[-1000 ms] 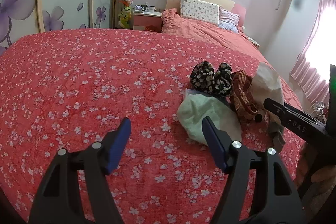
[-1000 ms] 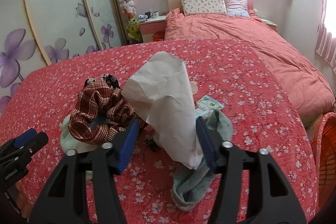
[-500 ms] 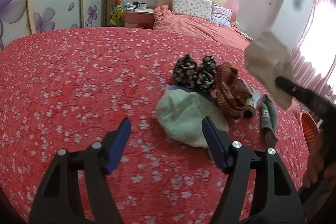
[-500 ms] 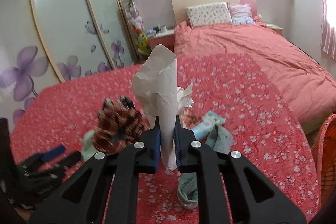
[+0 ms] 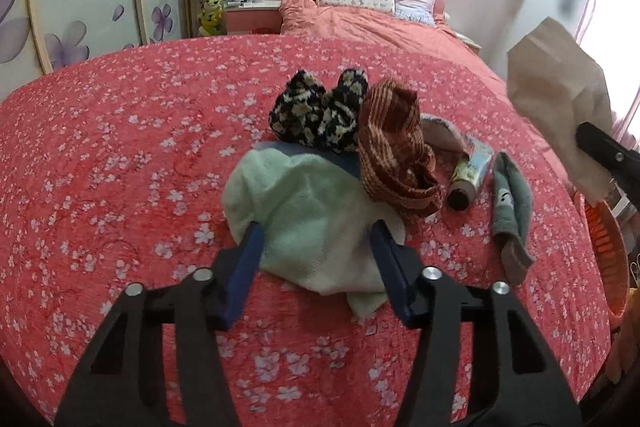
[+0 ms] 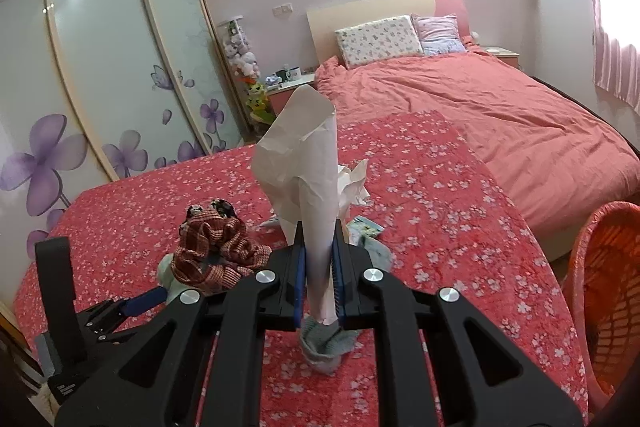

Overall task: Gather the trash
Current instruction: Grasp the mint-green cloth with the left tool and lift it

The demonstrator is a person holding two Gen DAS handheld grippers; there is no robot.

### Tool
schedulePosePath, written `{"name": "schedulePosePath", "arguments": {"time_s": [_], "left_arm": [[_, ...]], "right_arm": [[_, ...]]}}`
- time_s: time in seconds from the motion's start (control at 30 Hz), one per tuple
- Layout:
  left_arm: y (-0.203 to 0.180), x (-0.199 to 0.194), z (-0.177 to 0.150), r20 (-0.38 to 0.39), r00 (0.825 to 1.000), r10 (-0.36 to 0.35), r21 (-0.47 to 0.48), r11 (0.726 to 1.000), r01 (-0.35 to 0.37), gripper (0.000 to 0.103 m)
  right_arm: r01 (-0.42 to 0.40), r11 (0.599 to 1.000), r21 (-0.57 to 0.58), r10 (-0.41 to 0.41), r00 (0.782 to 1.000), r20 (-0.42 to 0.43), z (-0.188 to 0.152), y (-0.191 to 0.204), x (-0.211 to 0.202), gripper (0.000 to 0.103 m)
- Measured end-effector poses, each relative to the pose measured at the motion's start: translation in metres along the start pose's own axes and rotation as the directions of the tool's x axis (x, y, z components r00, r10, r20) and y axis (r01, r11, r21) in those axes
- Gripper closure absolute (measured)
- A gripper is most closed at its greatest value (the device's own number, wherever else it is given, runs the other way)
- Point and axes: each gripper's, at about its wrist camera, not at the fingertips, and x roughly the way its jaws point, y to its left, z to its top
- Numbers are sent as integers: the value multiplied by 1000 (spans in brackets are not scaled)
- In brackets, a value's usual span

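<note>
My right gripper (image 6: 318,259) is shut on a crumpled sheet of white paper (image 6: 304,163) and holds it upright, lifted above the red floral cover (image 6: 440,195). The paper also shows in the left wrist view (image 5: 560,99), at the right. My left gripper (image 5: 316,251) is open and empty, low over a pale green towel (image 5: 304,215). An orange basket (image 6: 608,291) stands to the right of the cover and also shows in the left wrist view (image 5: 606,251). More crumpled white paper (image 6: 352,183) lies behind the held sheet.
On the cover lie a brown striped cloth (image 5: 396,155), a black floral cloth (image 5: 320,115), a tube (image 5: 470,171), a grey-green sock (image 5: 510,203) and a blue-printed packet (image 6: 366,227). A bed (image 6: 480,107) and a wardrobe (image 6: 104,67) stand behind.
My right gripper closed on the white paper and lifted it off the pile. My left gripper moved right, over the green towel, still open.
</note>
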Motion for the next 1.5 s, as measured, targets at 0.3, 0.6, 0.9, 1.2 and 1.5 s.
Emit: {"name": "schedulePosePath", "arguments": {"time_s": [0.3,0.6,0.9,1.2,1.5], "left_arm": [[7,-2,-4,-9,998,-55,-21,998,55,88],[39,-31,-7,39,998,-51,-43,998,52,92],[57,-59,1,88,995,-53,-64,996,59,93],[41,-80,10,125,989,-78,-43,995,85,93],[5,-117,25,196,968,-155,1,987,158,93]], "right_arm": [[10,1000,18,-10,1000,-7,-7,-6,-1,91],[12,999,34,-12,1000,-3,-9,-10,-6,91],[7,999,42,-7,1000,17,-11,-16,-18,91],[17,998,59,-19,999,43,-14,-25,-37,91],[37,995,96,-46,994,103,-14,-41,-66,91]]}}
